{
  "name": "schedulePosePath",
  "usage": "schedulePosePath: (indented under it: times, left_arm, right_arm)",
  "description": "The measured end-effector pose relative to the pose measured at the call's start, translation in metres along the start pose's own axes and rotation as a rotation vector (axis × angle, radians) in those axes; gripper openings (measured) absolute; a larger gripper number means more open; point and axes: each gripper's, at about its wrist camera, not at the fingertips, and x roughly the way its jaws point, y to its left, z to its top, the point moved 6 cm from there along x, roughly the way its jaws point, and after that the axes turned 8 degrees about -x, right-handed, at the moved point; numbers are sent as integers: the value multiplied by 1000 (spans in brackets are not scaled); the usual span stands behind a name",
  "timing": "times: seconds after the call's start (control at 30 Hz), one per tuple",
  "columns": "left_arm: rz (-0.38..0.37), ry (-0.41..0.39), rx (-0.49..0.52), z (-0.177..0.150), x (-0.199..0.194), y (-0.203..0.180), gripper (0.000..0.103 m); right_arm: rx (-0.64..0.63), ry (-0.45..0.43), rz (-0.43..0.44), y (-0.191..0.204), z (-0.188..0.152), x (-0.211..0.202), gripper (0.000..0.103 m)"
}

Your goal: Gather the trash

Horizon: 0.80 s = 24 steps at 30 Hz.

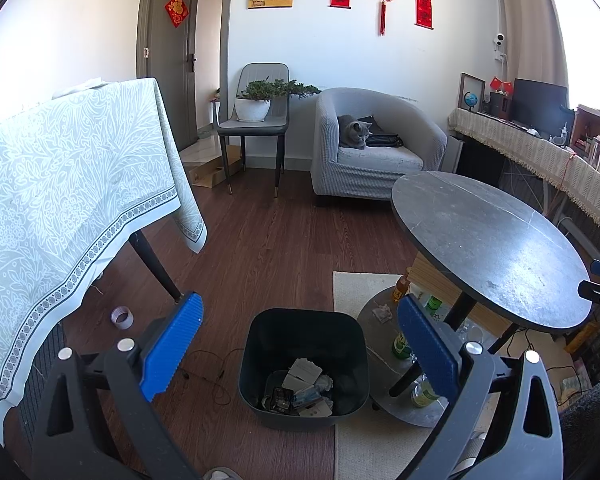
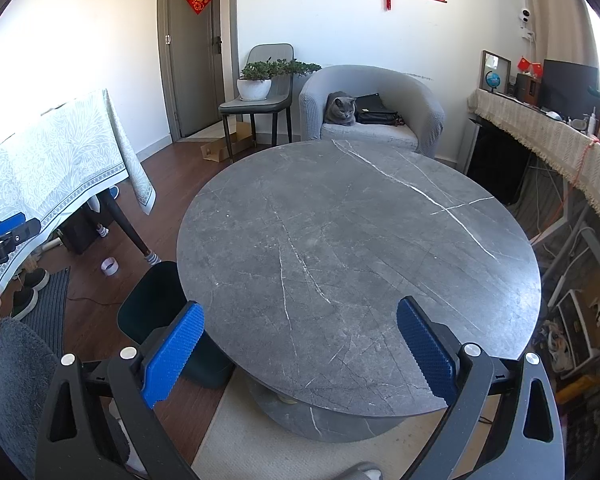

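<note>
Blue pads on your left gripper [image 1: 300, 340] stand wide apart with nothing between them, and the bin [image 1: 304, 364] sits on the floor low in the frame's centre, its mouth facing up. Trash [image 1: 306, 388] lies heaped at its bottom, flat paper pieces pointing every way. Your right gripper [image 2: 300, 344] is equally wide and empty over the round table [image 2: 360, 240], the bin's [image 2: 152, 300] edge showing lower left.
</note>
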Motion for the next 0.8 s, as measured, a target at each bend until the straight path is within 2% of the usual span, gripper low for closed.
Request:
schedulePosePath:
  times: [0.8]
  left_arm:
    - [-6, 10, 5, 0, 3, 0, 100]
  right_arm:
    - [0, 1, -1, 1, 1, 0, 98]
